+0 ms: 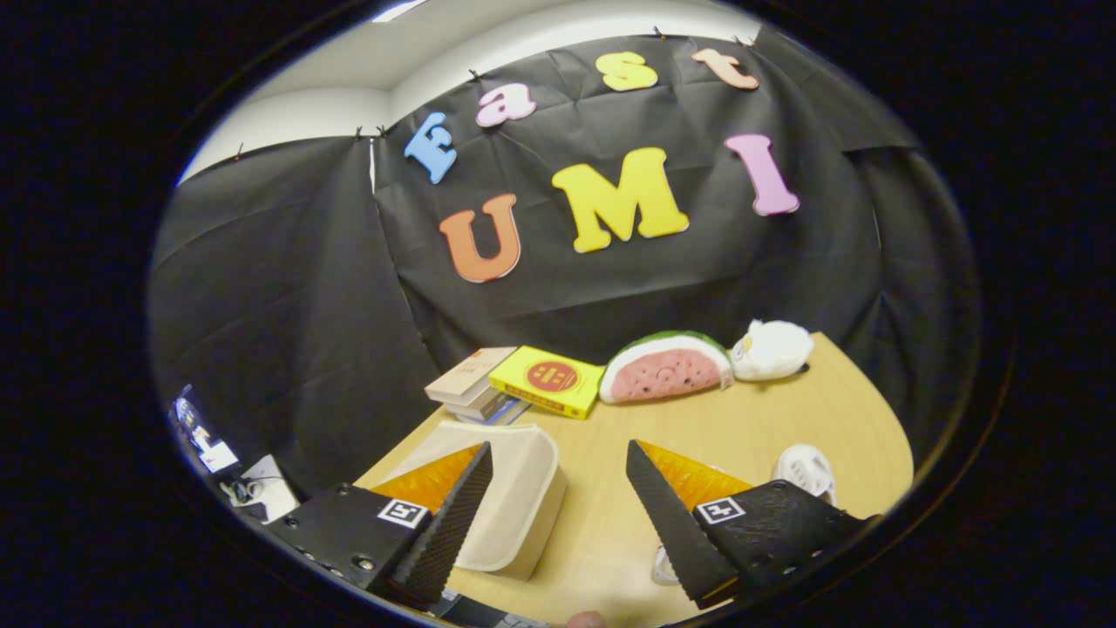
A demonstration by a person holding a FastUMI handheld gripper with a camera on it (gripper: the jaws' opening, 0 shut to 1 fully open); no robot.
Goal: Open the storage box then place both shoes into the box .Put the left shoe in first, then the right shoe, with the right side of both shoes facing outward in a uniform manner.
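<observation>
My gripper [558, 458] is open, its fingers spread wide above the wooden table [767, 419] with nothing between them. The cream storage box [514, 506] lies closed just ahead of the left finger [453, 515], partly hidden behind it. A white shoe [806, 471] peeks out beyond the right finger [671, 515], mostly hidden by it. Another white piece, perhaps the second shoe [663, 567], shows low beside the right finger; I cannot tell for sure.
At the back of the table lie a stack of books [475, 384] with a yellow box [549, 379] leaning on it, a watermelon-slice plush [667, 366] and a white plush toy [772, 349]. The table's left edge drops off beside the storage box.
</observation>
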